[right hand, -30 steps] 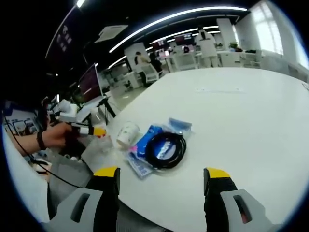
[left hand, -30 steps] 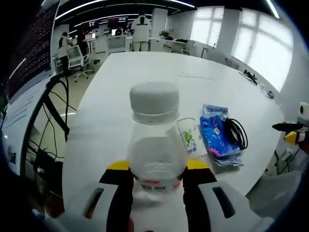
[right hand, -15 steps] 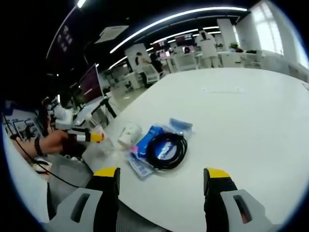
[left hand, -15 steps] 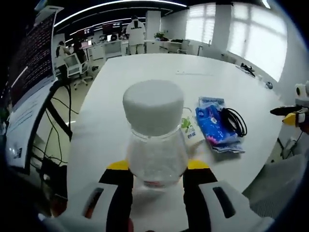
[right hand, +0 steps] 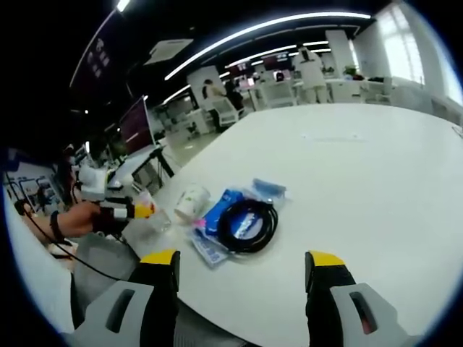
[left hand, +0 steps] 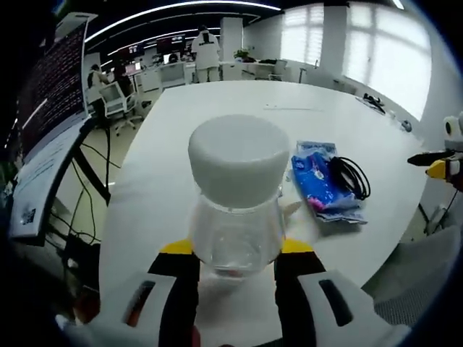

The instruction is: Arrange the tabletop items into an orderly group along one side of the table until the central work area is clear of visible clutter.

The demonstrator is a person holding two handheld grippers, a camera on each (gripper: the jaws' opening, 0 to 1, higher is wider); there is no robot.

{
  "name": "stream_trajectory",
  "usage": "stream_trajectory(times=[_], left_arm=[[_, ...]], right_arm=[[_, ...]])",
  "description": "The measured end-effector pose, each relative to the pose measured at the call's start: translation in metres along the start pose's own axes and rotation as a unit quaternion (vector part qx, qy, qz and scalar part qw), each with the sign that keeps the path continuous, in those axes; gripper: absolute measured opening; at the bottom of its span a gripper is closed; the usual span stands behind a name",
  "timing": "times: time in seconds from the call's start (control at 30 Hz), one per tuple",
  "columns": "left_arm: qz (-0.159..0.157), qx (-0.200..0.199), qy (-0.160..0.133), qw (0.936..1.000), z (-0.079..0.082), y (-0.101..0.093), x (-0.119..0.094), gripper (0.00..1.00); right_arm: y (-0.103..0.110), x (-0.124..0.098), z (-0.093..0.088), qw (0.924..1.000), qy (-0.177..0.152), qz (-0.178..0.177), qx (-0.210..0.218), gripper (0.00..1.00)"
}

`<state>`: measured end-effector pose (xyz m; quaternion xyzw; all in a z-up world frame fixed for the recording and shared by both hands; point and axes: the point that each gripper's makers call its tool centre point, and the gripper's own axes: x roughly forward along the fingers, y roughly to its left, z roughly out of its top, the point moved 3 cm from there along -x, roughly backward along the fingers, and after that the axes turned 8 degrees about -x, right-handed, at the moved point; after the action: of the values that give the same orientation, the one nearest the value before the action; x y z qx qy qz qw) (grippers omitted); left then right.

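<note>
Tilting further toward the camera than a second ago, the bottle is being pinched by the left gripper near the table edge. The right gripper is hanging spread wide, gripping nothing, over the near edge. A cup, blue packet and cable are lying clustered together. Smooth plastic could be slipping; setting down too hard might topple the bottle onto the cup.

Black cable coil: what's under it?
The black cable coil lies on a blue packet, which sits on the white table. A paper cup lies beside them. The packet's middle is covered by the coil.
</note>
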<state>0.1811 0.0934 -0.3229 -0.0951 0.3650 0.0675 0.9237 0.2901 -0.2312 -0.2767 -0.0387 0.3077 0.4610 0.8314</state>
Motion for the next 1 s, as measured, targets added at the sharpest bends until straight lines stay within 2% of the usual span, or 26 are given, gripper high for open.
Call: stream_trajectory(times=[0.13, 0.23, 0.33, 0.43, 0.6, 0.77, 0.83, 0.9, 1.0], left_arm=[[-0.009, 0.002, -0.001, 1.0000, 0.000, 0.003, 0.001, 0.40], [-0.030, 0.004, -0.005, 0.9995, 0.001, 0.001, 0.000, 0.43], [-0.043, 0.028, -0.015, 0.9986, 0.007, -0.003, -0.006, 0.45], [-0.057, 0.041, -0.023, 0.9973, 0.010, 0.002, -0.004, 0.46], [-0.099, 0.068, -0.023, 0.9925, 0.016, 0.006, -0.014, 0.49], [-0.091, 0.077, -0.019, 0.9927, 0.018, 0.008, -0.016, 0.49], [-0.089, 0.057, -0.027, 0.9941, 0.019, 0.007, -0.017, 0.49], [-0.082, 0.054, -0.028, 0.9947, 0.017, 0.003, -0.017, 0.49], [-0.064, 0.028, -0.036, 0.9969, 0.016, 0.001, -0.018, 0.49]], right_arm=[[0.001, -0.002, -0.002, 1.0000, 0.000, 0.000, 0.000, 0.72], [0.002, -0.003, -0.004, 1.0000, 0.001, 0.000, 0.001, 0.72], [0.001, -0.002, -0.005, 1.0000, 0.001, 0.000, 0.002, 0.72], [0.001, -0.003, -0.006, 1.0000, 0.000, -0.001, 0.004, 0.72], [0.004, -0.003, -0.008, 1.0000, -0.001, -0.002, 0.006, 0.72], [0.009, -0.004, -0.011, 1.0000, -0.001, -0.002, 0.009, 0.72], [0.012, -0.004, -0.011, 0.9999, -0.002, -0.002, 0.010, 0.72], [0.013, -0.004, -0.012, 0.9999, -0.002, -0.003, 0.011, 0.72], [0.013, -0.005, -0.013, 0.9999, -0.004, -0.004, 0.013, 0.72]])
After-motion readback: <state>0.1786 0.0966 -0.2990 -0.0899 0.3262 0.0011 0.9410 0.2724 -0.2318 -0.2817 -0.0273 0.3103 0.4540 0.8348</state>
